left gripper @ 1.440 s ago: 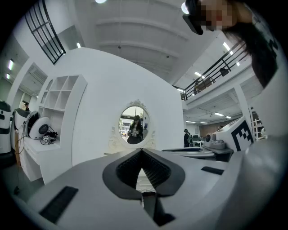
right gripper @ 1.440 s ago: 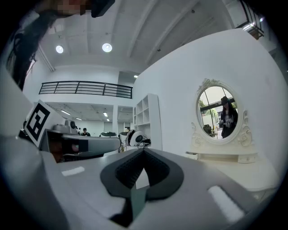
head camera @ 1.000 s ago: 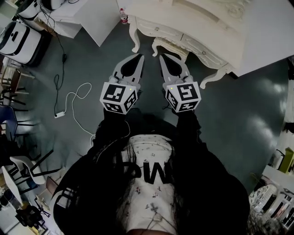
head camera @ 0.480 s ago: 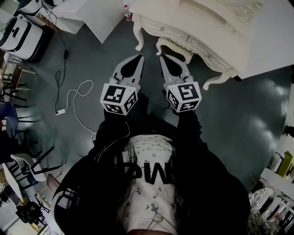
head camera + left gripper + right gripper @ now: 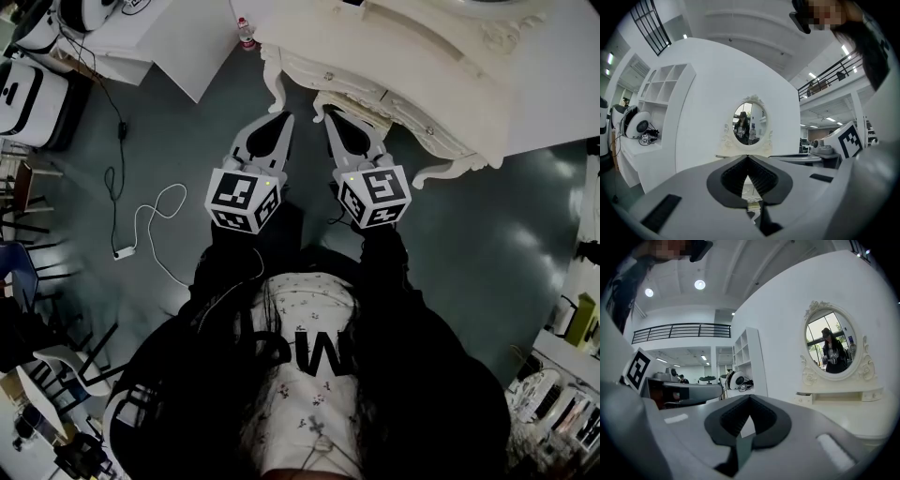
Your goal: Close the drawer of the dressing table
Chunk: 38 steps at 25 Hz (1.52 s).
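The cream dressing table (image 5: pixel 441 66) fills the top of the head view, with carved legs and knobbed drawer fronts. Its middle drawer (image 5: pixel 354 105) stands out a little from the front, just beyond my right gripper. My left gripper (image 5: pixel 284 117) and right gripper (image 5: pixel 330 114) hang side by side over the dark floor, tips toward the table, both shut on nothing. In the left gripper view the shut left gripper (image 5: pixel 748 157) points at the oval mirror (image 5: pixel 749 123). The right gripper (image 5: pixel 750 397) faces the mirror (image 5: pixel 830 345) and the tabletop (image 5: pixel 855 416).
A white cable (image 5: pixel 150 220) snakes over the floor at the left. A small bottle (image 5: pixel 247 34) stands by the table's left leg (image 5: pixel 273 89), next to a white panel (image 5: pixel 202 42). White cases (image 5: pixel 28 89) and chairs line the left edge; shelves stand at the right.
The dressing table has drawn slightly nearer to the gripper tips and shifted in the head view. Both grippers keep their pose and stay shut.
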Tool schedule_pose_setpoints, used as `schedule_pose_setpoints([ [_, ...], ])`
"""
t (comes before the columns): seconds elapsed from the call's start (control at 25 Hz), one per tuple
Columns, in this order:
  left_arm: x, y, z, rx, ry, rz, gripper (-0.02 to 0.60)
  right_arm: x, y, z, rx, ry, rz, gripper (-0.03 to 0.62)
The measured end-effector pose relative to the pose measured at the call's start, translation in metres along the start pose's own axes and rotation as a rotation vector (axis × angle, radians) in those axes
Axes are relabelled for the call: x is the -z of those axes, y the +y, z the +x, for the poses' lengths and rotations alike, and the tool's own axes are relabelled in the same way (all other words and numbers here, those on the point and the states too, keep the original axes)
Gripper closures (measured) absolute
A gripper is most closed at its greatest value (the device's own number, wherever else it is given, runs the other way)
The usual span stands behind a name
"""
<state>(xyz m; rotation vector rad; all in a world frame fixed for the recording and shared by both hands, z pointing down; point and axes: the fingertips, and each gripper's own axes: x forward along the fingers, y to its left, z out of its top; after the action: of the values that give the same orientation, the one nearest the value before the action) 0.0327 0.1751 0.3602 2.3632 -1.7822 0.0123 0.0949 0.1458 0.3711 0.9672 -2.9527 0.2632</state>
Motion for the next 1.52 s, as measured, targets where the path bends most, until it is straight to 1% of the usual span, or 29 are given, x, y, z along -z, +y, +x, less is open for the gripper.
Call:
schedule_pose_setpoints([
  [0.12, -0.007, 0.027, 0.018, 0.025, 0.011, 0.011, 0.581, -0.003, -0.006, 0.032, 0.022, 0.008, 0.008, 0.586],
  [0.56, -0.027, 0.118, 0.066, 0.100, 0.021, 0.010, 0.581, -0.011, -0.012, 0.134, 0.080, 0.026, 0.000, 0.586],
  [0.84, -0.036, 0.162, 0.085, 0.132, 0.014, 0.002, 0.581, -0.016, -0.014, 0.175, 0.124, 0.025, -0.014, 0.586],
  [1.08, -0.029, 0.172, 0.106, 0.170, 0.037, -0.027, 0.581, -0.014, -0.029, 0.187, 0.161, 0.031, 0.001, 0.586],
  [1.32, -0.023, 0.166, 0.138, 0.213, 0.070, -0.013, 0.581, -0.014, -0.062, 0.197, 0.197, 0.031, 0.021, 0.586],
  [1.52, -0.023, 0.174, 0.178, 0.213, 0.085, 0.001, 0.581, -0.013, -0.098, 0.219, 0.195, 0.035, 0.033, 0.586],
])
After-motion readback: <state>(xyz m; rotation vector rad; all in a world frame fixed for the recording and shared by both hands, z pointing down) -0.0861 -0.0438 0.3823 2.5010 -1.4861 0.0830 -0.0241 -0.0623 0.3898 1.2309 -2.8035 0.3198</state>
